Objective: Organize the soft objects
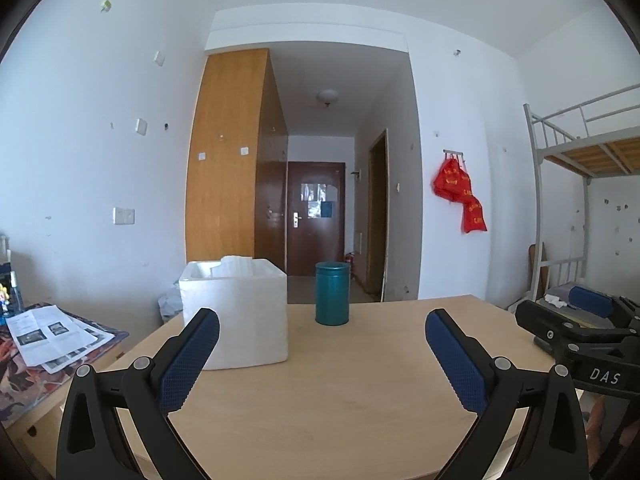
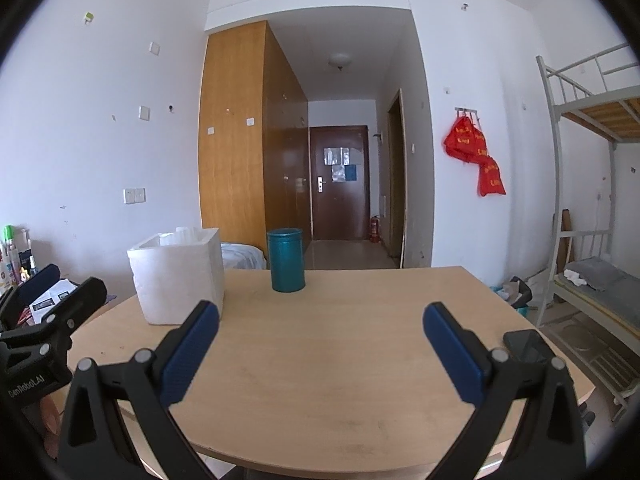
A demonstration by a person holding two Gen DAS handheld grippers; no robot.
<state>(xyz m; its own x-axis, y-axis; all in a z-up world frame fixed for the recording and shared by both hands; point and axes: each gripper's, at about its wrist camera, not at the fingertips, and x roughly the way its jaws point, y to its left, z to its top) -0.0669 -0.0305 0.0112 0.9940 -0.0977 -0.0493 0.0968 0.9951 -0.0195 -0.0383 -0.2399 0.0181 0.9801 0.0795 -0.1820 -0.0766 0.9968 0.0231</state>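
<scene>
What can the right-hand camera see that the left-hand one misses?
Only the right wrist view shows a dark phone lying on the table's right edge, and bottles at far left. Only the left wrist view shows papers on a side surface. Both show the white foam box, the teal canister and open jaws on both grippers.

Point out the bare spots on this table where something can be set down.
Free: the wide near stretch of the table in front of the white foam box and teal canister, and the far right behind the phone. Crowded: the back left, where box and canister stand.
</scene>
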